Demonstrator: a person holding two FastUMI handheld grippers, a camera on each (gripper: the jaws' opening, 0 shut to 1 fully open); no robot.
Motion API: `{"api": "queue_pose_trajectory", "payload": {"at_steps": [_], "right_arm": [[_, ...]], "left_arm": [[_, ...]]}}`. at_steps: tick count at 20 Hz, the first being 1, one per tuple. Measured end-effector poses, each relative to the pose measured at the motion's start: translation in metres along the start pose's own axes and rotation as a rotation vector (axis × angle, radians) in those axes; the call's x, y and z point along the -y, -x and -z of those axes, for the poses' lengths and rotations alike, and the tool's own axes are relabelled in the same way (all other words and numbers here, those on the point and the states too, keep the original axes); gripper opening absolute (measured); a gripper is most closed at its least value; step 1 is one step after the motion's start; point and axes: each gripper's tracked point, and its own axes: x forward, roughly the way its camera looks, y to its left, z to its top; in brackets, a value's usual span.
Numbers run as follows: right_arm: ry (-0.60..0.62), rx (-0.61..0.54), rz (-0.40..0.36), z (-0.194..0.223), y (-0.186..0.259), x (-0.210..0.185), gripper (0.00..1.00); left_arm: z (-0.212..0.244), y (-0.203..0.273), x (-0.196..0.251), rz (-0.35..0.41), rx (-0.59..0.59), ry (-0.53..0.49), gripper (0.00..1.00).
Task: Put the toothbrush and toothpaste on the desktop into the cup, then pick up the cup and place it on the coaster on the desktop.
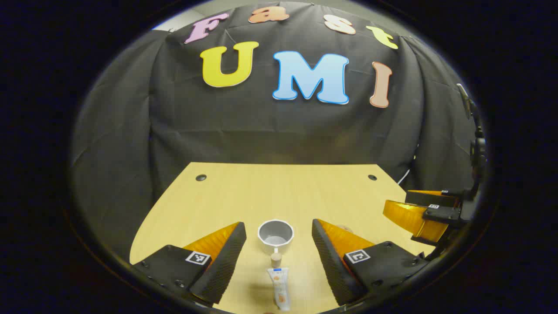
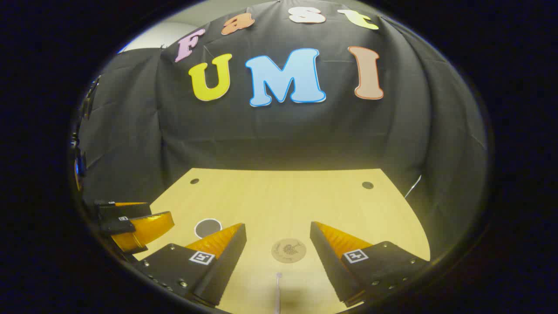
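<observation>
In the left gripper view a grey cup (image 1: 275, 237) stands upright on the wooden desktop (image 1: 279, 187), with a toothpaste tube (image 1: 279, 290) lying just in front of it, cap toward the cup. My left gripper (image 1: 279, 261) is open above the tube, its fingers on either side. The right gripper (image 1: 418, 216) shows at the right edge. In the right gripper view a round coaster (image 2: 288, 250) lies flat, and a thin toothbrush (image 2: 277, 292) lies in front of it. My right gripper (image 2: 278, 261) is open over the toothbrush. The cup (image 2: 208, 228) sits behind its left finger.
Two small dark holes (image 1: 201, 177) (image 1: 372, 177) mark the desktop's far corners. The black cloth wall rises right behind the far edge. The desktop's front left edge (image 1: 144, 222) runs diagonally. A bare stretch of wood lies beyond the cup.
</observation>
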Motion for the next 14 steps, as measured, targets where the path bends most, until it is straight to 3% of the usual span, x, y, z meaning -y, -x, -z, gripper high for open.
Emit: {"api": "queue_pose_trajectory", "payload": {"at_steps": [14], "right_arm": [[-0.025, -0.389, -0.008, 0.131, -0.028, -0.002, 0.93]], "left_arm": [[0.125, -0.025, -0.016, -0.013, -0.288, -0.005, 0.94]]}}
